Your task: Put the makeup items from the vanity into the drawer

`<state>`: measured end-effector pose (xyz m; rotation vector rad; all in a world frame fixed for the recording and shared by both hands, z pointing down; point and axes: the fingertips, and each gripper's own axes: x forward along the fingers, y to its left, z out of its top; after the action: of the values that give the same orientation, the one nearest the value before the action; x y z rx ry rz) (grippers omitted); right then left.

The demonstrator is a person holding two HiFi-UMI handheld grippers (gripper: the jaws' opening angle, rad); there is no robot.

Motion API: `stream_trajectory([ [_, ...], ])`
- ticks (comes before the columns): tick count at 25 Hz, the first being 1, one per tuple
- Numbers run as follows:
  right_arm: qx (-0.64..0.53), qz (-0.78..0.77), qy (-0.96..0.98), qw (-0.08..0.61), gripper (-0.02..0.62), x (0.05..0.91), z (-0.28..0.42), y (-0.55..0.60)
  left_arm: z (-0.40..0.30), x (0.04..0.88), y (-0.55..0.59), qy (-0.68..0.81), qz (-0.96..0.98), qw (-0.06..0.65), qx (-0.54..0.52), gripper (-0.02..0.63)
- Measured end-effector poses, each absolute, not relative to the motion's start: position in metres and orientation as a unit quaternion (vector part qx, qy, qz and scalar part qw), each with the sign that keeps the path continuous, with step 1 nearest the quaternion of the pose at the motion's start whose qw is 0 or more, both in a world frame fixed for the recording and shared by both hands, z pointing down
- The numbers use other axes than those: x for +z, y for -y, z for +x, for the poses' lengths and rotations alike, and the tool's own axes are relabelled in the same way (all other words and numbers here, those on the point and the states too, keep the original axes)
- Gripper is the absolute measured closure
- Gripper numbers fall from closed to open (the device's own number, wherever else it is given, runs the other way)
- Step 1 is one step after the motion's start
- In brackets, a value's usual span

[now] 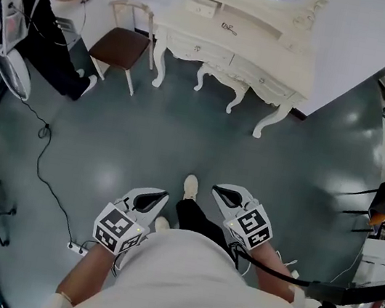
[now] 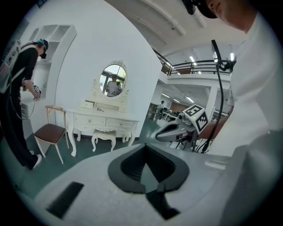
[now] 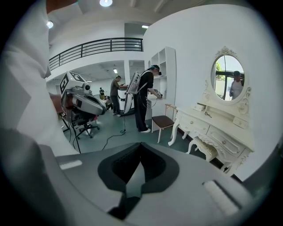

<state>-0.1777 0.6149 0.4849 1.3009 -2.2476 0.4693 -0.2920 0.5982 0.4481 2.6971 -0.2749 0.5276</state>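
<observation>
Vanity point(image 1: 241, 47) stands well ahead; left gripper point(image 1: 159, 197) and right gripper point(image 1: 221, 192) jaws sit closed, empty.

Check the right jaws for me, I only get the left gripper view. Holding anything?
Observer: No. The right gripper has its jaws together, nothing between them.
Operator: Floor hazards near us?
Observer: Head view: a black cable runs across the floor to a power strip on our left.
Operator: Anyone besides the person in black?
Observer: Yes, the right gripper view shows a second person standing farther back.
</observation>
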Motion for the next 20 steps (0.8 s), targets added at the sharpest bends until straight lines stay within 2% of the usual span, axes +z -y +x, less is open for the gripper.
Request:
stream_trajectory([
  [3,0.168,0.478,0.827,0.243,0.551,0.491,-0.163,-0.584,-0.276,0.449,-0.572,0.104,0.960,0.182,0.187,0.604],
  [20,0.148,0.445,0.855,0.221,0.525,0.498,-0.006,-0.362,-0.111,0.433,-0.370,0.155,0.950,0.153,0.222,0.604],
])
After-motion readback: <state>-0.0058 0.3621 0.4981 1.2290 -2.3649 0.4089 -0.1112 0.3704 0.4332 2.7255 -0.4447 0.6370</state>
